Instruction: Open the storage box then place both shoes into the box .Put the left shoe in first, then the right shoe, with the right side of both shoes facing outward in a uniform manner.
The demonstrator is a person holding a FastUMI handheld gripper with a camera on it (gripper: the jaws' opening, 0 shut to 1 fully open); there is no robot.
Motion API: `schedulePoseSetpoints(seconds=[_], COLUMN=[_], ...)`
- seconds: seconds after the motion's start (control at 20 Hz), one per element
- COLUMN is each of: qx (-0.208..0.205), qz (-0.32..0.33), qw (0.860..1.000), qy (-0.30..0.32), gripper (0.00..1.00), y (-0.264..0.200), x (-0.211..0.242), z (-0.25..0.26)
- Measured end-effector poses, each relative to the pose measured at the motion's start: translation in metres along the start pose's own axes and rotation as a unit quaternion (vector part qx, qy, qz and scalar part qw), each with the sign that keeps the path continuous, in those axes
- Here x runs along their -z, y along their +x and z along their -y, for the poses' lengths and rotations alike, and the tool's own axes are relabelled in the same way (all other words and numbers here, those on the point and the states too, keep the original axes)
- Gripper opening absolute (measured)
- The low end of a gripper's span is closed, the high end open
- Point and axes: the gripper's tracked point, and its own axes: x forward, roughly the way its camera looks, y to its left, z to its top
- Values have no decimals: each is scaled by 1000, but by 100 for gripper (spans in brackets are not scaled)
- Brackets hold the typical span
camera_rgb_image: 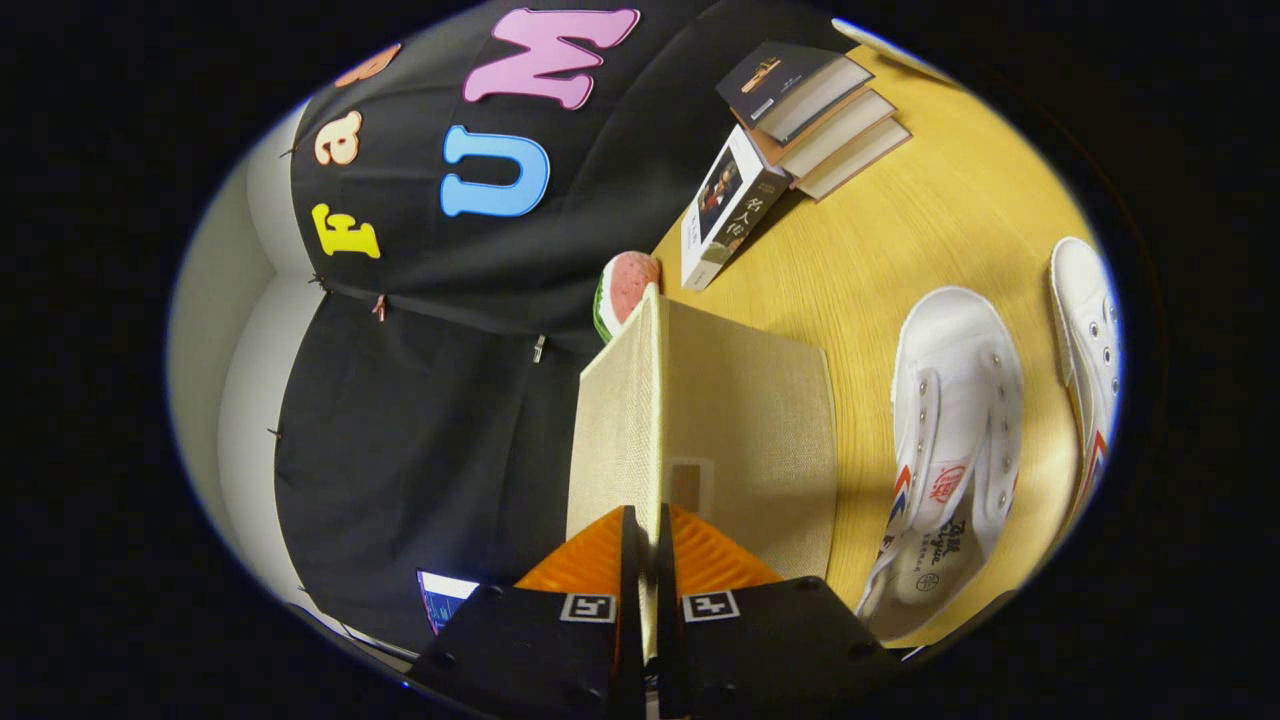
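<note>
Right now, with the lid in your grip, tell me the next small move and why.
Probably swing the box lid further open. The gripper is shut on the lid's thin edge, the lid stands raised edge-on, and both white shoes lie on the table, not yet boxed.

One gripper (646,530) nips one beige box lid (700,420). Two white shoes (950,440) (1090,340), four books (800,120), one watermelon slice (625,290), one table (950,210).

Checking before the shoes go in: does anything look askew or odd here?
Nothing damaged. The gripper is shut on the box lid's edge, holding it up. Two shoes lie side by side on the table; books are stacked unevenly.
</note>
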Motion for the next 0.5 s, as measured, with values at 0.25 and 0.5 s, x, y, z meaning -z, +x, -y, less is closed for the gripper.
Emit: schedulePoseSetpoints(seconds=[0.25,0.5], qx=[-26,-45], qz=[-1,7], qw=[998,991], qy=[-50,-127], gripper=[8,10], y=[-1,19], x=[-1,4], z=[-63,-145])
